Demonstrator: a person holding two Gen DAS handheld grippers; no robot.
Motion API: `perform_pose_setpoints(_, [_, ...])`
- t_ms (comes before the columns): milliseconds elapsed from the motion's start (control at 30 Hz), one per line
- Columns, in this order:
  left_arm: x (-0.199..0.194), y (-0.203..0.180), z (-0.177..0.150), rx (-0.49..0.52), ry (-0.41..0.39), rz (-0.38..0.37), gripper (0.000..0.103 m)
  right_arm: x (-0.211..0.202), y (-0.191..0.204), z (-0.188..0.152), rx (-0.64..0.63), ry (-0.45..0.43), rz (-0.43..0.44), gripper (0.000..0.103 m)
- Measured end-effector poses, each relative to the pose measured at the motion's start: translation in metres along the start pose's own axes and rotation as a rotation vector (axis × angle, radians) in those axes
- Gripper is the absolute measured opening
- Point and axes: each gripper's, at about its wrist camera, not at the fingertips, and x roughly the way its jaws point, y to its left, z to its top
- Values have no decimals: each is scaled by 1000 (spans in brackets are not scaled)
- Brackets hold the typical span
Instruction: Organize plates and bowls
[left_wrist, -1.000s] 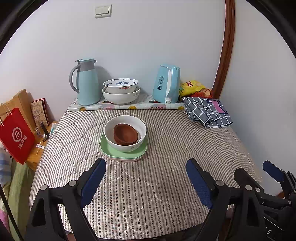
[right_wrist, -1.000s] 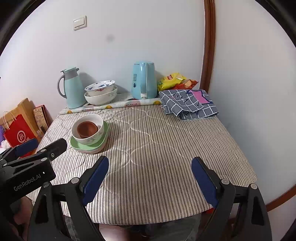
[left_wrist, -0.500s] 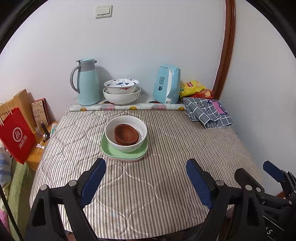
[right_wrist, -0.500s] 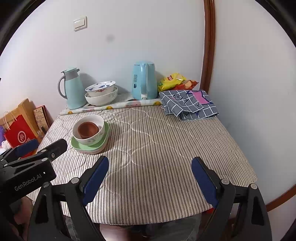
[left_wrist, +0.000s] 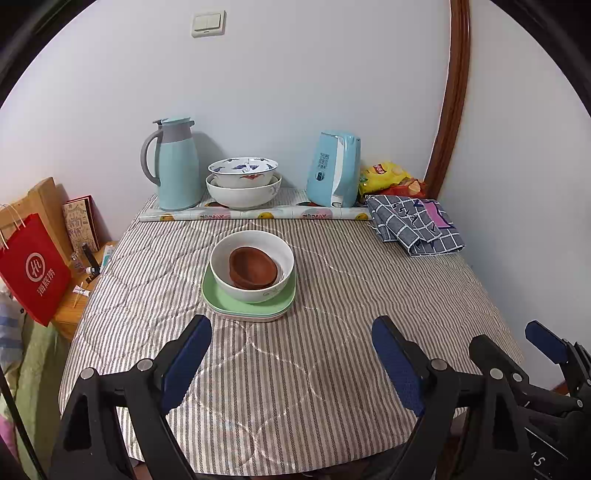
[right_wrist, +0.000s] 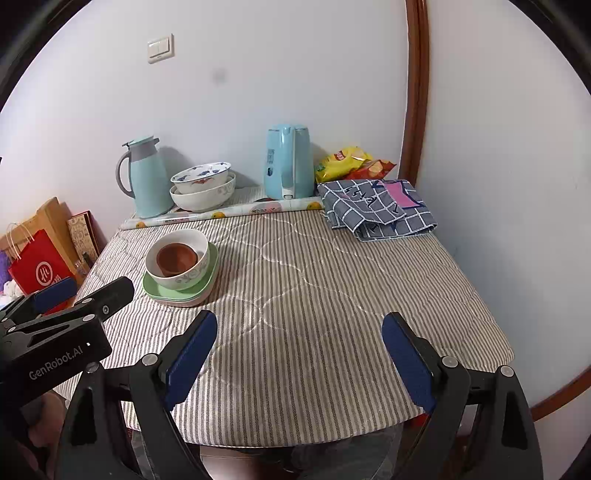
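A small brown bowl (left_wrist: 253, 267) sits inside a white bowl (left_wrist: 258, 290), which stands on stacked green plates (left_wrist: 218, 300) in the middle-left of the striped table (left_wrist: 295, 387). The same stack shows in the right wrist view: brown bowl (right_wrist: 176, 258), white bowl (right_wrist: 184, 278), plates (right_wrist: 207, 284). Two more bowls are nested at the back by the wall (left_wrist: 242, 184) (right_wrist: 202, 188). My left gripper (left_wrist: 291, 360) is open and empty, above the table's front part, short of the stack. My right gripper (right_wrist: 299, 350) is open and empty, to the right of the stack.
A light blue thermos jug (left_wrist: 173, 164) and a blue kettle (left_wrist: 334, 168) stand at the back. Snack bags (left_wrist: 391, 179) and a folded checked cloth (left_wrist: 415, 223) lie at the back right. A red bag (left_wrist: 31, 266) hangs left of the table.
Both views have shifted very slightly; the stack and other objects have not moved. Both grippers stay open.
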Motion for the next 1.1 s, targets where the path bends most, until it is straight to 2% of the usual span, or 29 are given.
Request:
perform_pose_setpoints(767, [-1, -1, 2, 4, 1, 4, 88, -2, -3, 2, 7, -6, 3, 90])
perform_pose_setpoints(1100, [11, 2, 8, -2, 6, 9, 88, 2, 1, 9, 9, -9, 12, 90])
